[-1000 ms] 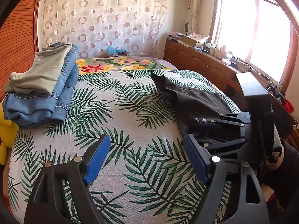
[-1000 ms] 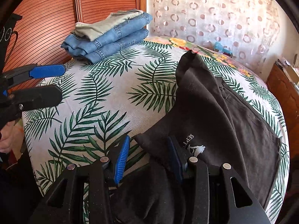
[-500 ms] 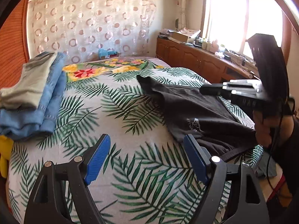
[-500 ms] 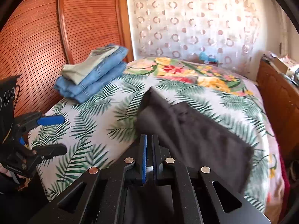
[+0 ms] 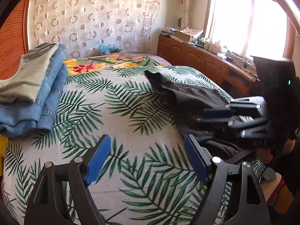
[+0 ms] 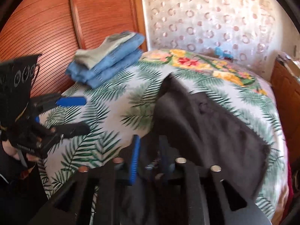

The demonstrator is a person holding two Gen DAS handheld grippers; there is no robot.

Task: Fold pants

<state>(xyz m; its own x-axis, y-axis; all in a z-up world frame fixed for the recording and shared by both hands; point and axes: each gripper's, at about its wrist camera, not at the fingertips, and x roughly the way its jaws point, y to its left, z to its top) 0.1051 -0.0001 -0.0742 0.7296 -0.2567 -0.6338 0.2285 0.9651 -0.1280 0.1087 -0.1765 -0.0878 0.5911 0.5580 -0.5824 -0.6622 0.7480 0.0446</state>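
Bedroom: bed with a palm-leaf cover, dotted curtain behind its head, bright window above a wooden cabinet along one side, ribbed wooden doors along the other.

Black pants lie on the bed on the cabinet side, one narrow end reaching toward the head of the bed, the rest bunched at the near edge. In the right wrist view the pants run diagonally from mid-bed down to the near edge; frame is motion-blurred.

Folded stack on the bed near the doors: blue jeans with a grey-green garment on top. Well apart from the pants.

Left gripper: blue pads wide apart, nothing between them, above bare cover just beside the pants' near end. Seen again in the right wrist view, held over the bed on the door side, jaws apart.

Right gripper: fingers drawn close with dark pants fabric between them, at the near edge of the bed. From the left view the right gripper sits on the bunched end of the pants, pads close together.
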